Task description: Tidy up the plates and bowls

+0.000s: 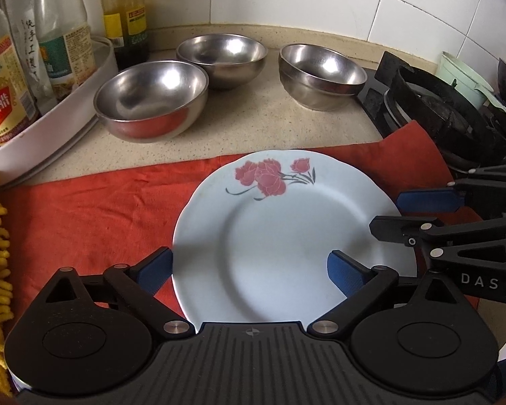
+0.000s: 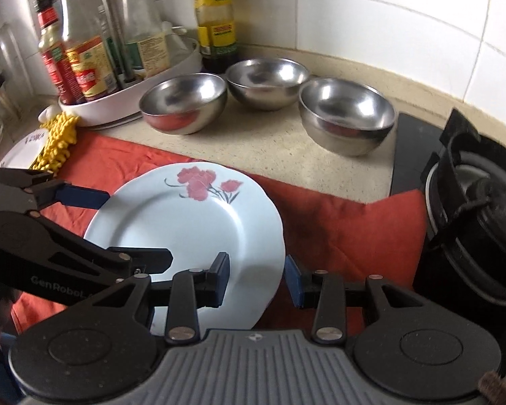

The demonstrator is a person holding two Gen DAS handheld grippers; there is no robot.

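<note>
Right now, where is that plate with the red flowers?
The flowered plate lies on the red cloth at the counter's near edge, in both views, in front of the steel bowls and beside the black stove burner.

1. Left gripper (image 1: 249, 271): black linkage arms, silver rivets, blue pads (image 1: 345, 270), ribbed base.
2. Right gripper (image 2: 258, 278): same black build, blue pads (image 2: 292, 281); white "DAS" lettering.

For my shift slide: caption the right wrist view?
Right gripper straddles flowered plate's rim on red cloth.
</note>
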